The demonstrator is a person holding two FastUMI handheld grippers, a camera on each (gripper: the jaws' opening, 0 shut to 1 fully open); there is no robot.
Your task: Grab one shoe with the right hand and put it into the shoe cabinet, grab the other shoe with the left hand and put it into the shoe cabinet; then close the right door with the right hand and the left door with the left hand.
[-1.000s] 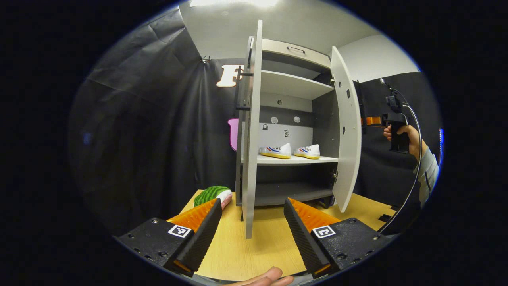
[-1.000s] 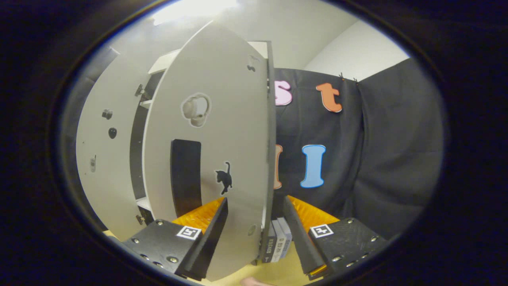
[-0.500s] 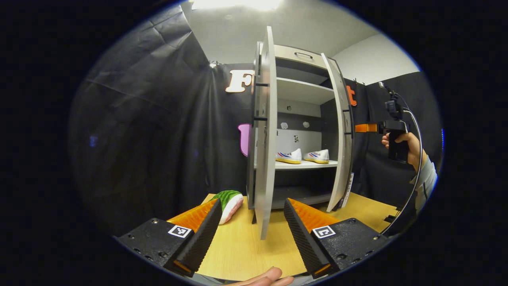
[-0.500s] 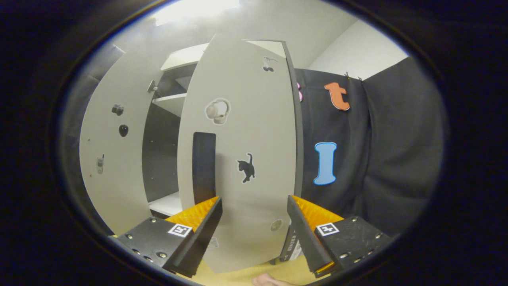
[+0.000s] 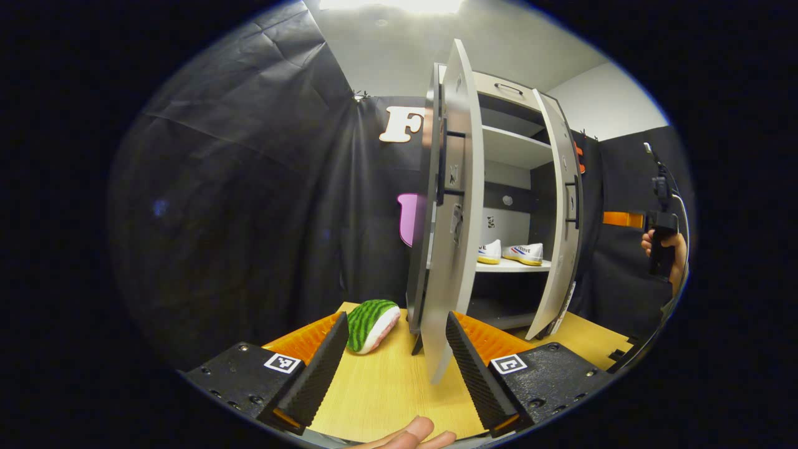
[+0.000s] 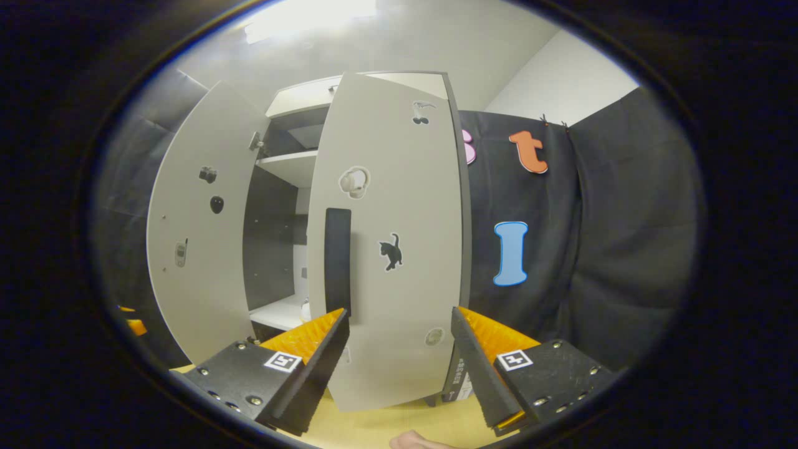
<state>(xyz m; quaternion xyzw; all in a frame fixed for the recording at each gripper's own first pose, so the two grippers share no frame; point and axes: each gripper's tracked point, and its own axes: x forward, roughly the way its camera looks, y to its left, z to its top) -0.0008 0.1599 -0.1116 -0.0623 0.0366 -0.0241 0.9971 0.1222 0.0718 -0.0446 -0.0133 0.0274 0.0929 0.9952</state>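
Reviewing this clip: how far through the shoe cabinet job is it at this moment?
Done: both shoes sit on a shelf inside the cabinet. In hand: the right door stands partly shut, right claw open before it. Left: the left door stands wide open, its edge between the open left claw's fingers; both need closing.

This is a staged recording booth rather than a home: black cloth [image 5: 249, 206] hangs as walls around a light wooden counter [image 5: 386, 386], where a small grey shoe cabinet [image 5: 499, 187] stands at frame centre under a plain white ceiling [image 6: 374, 50] with a bright lamp.
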